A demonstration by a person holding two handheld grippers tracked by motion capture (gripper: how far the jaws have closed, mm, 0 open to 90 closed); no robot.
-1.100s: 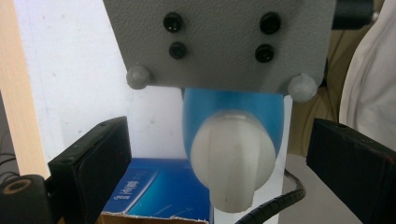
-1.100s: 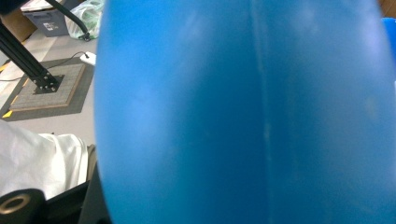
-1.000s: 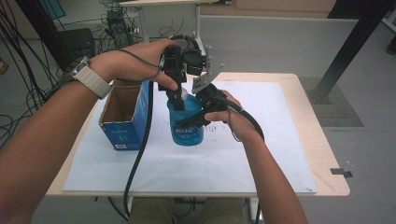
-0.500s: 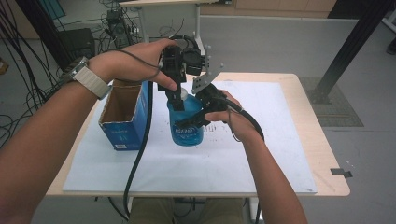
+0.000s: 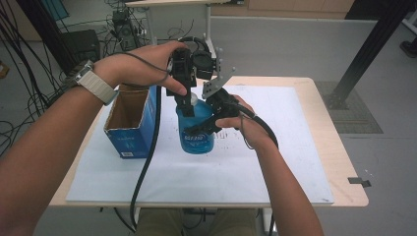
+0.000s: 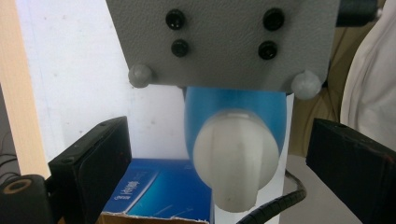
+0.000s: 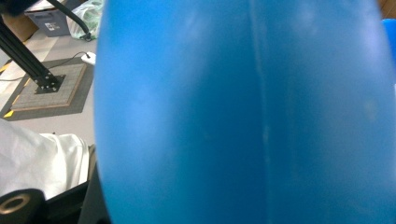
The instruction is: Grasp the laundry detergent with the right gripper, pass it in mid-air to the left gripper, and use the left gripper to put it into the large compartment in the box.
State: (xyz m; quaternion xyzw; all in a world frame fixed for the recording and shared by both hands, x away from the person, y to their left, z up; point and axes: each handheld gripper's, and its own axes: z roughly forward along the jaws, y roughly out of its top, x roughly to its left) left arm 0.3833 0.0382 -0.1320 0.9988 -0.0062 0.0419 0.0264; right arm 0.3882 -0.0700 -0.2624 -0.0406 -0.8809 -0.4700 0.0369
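Table [image 5: 314,98] of pale wood, covered by a white sheet [image 5: 275,167], stood on a grey floor with cables and a black post around it in the high view. On the sheet a blue bottle [image 5: 196,130] stood upright, its long axis vertical and its white cap [image 5: 193,100] pointing up, just beside an open blue cardboard box [image 5: 129,129] on its left. The left gripper [image 5: 185,101] hung over the cap; the right gripper [image 5: 209,125] pressed against the bottle's side.

In the left gripper view, the jaws stood spread wide on either side of the white cap [image 6: 235,161], touching nothing, with the right gripper's grey plate [image 6: 224,42] above.

In the right gripper view, the blue bottle [image 7: 243,112] sat hard against the lens; whether those jaws were clenched on it I cannot tell.
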